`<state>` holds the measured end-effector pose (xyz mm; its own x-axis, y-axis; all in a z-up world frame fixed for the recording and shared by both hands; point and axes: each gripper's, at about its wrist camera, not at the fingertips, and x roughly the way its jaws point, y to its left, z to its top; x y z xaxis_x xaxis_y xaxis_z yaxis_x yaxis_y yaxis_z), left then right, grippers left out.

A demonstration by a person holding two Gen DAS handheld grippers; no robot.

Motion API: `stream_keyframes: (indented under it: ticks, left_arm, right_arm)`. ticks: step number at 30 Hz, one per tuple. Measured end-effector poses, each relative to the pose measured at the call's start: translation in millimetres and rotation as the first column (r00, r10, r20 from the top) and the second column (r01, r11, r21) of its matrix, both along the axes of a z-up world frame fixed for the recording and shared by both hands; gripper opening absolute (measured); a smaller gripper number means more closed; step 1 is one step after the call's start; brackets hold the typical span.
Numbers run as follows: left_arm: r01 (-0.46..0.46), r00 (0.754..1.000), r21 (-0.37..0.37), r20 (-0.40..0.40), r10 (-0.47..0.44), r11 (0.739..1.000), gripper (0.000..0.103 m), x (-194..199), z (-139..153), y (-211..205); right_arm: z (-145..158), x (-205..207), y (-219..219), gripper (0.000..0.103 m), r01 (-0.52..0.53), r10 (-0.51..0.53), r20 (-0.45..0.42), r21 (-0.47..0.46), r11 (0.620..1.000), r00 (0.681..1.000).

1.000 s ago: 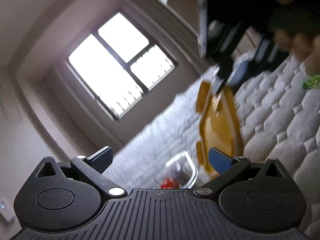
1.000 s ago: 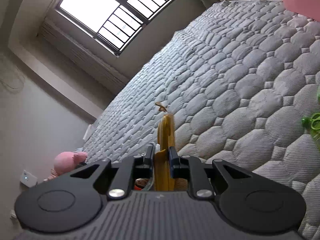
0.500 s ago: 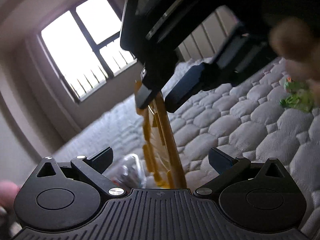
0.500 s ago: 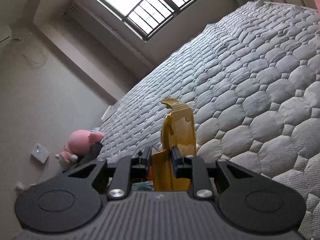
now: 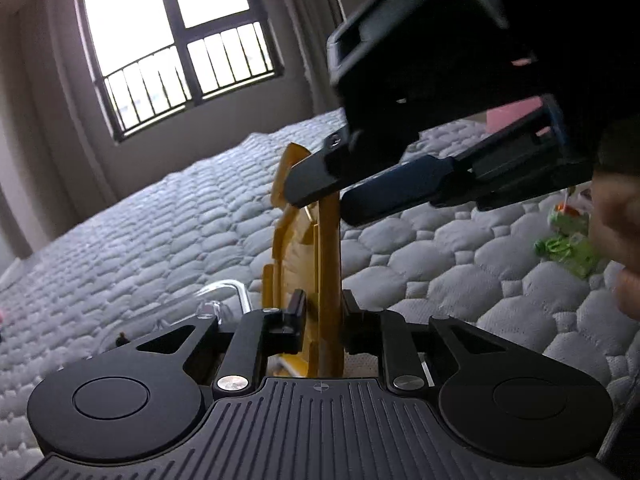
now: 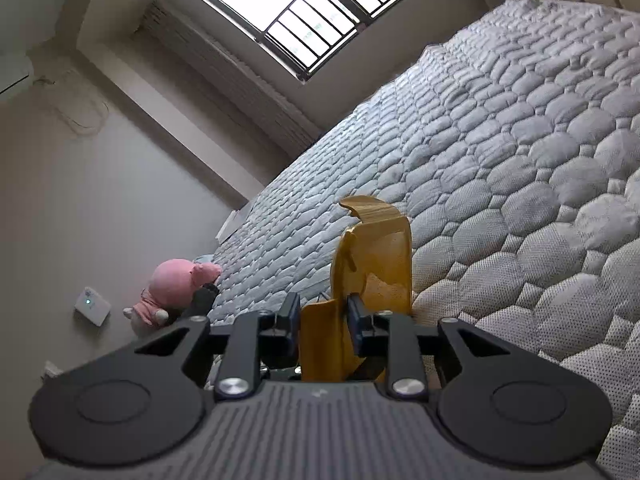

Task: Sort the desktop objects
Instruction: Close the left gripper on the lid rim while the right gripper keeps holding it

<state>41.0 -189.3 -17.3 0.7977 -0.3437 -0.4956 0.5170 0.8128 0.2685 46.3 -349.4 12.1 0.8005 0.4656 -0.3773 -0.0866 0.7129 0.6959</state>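
Yellow plastic tray [image 5: 328, 248] is pinched by the left gripper [image 5: 323, 312]; the right gripper [image 6: 323, 312] jaws, just opening, flank it loosely.

A big bed [image 5: 168, 216] is seen, covered by a grey quilted mattress top with a bumpy pattern. It fills most of both views and runs far back to the wall under the window.

A green toy [image 5: 568, 240] is seen lying on the bed at the right. It is blurred, so what kind of toy it is cannot be told. A clear see-through thing [image 5: 224, 296], maybe a box, is seen low down near the left, and it seems to rest on the bed.

A pink soft toy [image 6: 176, 288] is seen at the far left edge of the bed, next to the wall.
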Motion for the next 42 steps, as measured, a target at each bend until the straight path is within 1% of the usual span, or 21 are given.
stream_keyframes:
  ticks: [1,3,4,6,7,9,12,15,17,18,20,22,25,27,29,31,33,34,35,41,42]
  left_arm:
    - [-0.003,1.0,-0.01,-0.007,0.003,1.0,0.02,1,1,3]
    - [-0.017,0.999,-0.037,-0.03,0.016,0.999,0.019,5,7,11]
    - [-0.025,0.999,-0.051,-0.042,0.023,0.998,0.019,6,10,15]
    - [-0.043,0.992,-0.124,-0.12,0.028,0.991,0.019,20,19,28]
    - [-0.06,0.985,-0.17,-0.168,0.031,0.984,0.019,29,25,39]
    - [-0.115,0.965,-0.255,-0.258,0.047,0.96,0.018,46,34,61]
    - [-0.205,0.923,-0.368,-0.38,0.054,0.907,0.016,74,43,95]
    - [-0.269,0.872,-0.439,-0.488,0.024,0.857,0.016,94,45,115]
    - [-0.292,0.855,-0.465,-0.519,0.01,0.836,0.016,101,43,124]
    - [-0.303,0.846,-0.477,-0.533,0.002,0.825,0.016,104,42,129]
    - [-0.314,0.832,-0.497,-0.554,-0.017,0.809,0.017,110,38,138]
    - [-0.32,0.817,-0.516,-0.574,-0.044,0.794,0.017,115,34,147]
    - [-0.335,0.785,-0.547,-0.613,-0.094,0.767,0.017,128,26,161]
    - [-0.351,0.754,-0.568,-0.643,-0.135,0.744,0.017,141,20,169]
    - [-0.348,0.738,-0.581,-0.654,-0.167,0.736,0.016,147,15,176]
    - [-0.351,0.722,-0.595,-0.664,-0.196,0.723,0.016,150,9,182]
    - [-0.35,0.719,-0.589,-0.667,-0.194,0.728,0.014,151,6,185]
    - [-0.35,0.718,-0.586,-0.669,-0.192,0.731,0.014,152,5,186]
    - [-0.345,0.718,-0.583,-0.669,-0.193,0.736,0.015,154,5,187]
    - [-0.304,0.724,-0.56,-0.662,-0.195,0.771,0.018,184,19,198]
    - [-0.324,0.712,-0.557,-0.676,-0.191,0.765,0.018,190,17,203]
  right_arm:
    - [1,-4,-1,0.034,0.011,-0.011,0.02,0.001,1.0,1.0]
    - [2,-16,-8,0.058,0.052,-0.055,0.079,0.042,0.998,0.995]
    - [1,-25,-16,0.064,0.086,-0.097,0.117,0.095,0.992,0.988]
    - [-9,-41,-33,0.1,0.141,-0.179,0.16,0.225,0.964,0.971]
    - [-21,-45,-41,0.103,0.152,-0.203,0.142,0.305,0.94,0.969]
    - [-50,-48,-54,0.101,0.16,-0.216,0.069,0.467,0.87,0.974]
    - [-108,-36,-52,0.075,0.149,-0.097,-0.115,0.659,0.737,0.989]
    - [-156,-18,-27,0.07,0.164,0.045,-0.245,0.76,0.629,0.968]
    - [-175,-6,-10,0.07,0.183,0.103,-0.291,0.799,0.573,0.951]
    - [-181,0,-2,0.07,0.195,0.119,-0.31,0.807,0.558,0.943]
    - [-180,11,7,0.068,0.213,0.097,-0.333,0.773,0.598,0.938]
    - [-177,21,14,0.06,0.228,0.063,-0.351,0.725,0.65,0.934]
    - [-165,35,17,0.058,0.258,-0.042,-0.344,0.614,0.746,0.938]
    - [-161,44,16,0.06,0.267,-0.077,-0.331,0.58,0.77,0.94]
    - [-161,56,13,0.061,0.273,-0.079,-0.338,0.577,0.77,0.938]
    - [-163,62,10,0.053,0.28,-0.077,-0.353,0.573,0.77,0.933]
    - [-162,61,5,0.026,0.289,-0.107,-0.342,0.543,0.788,0.933]
    - [-158,58,2,0.007,0.298,-0.135,-0.326,0.523,0.799,0.936]
    - [-152,54,-1,0.001,0.305,-0.167,-0.303,0.5,0.81,0.938]
    - [-87,37,2,0.001,0.214,-0.183,-0.115,0.4,0.891,0.976]
    - [-79,36,5,0.001,0.213,-0.19,-0.099,0.371,0.904,0.977]
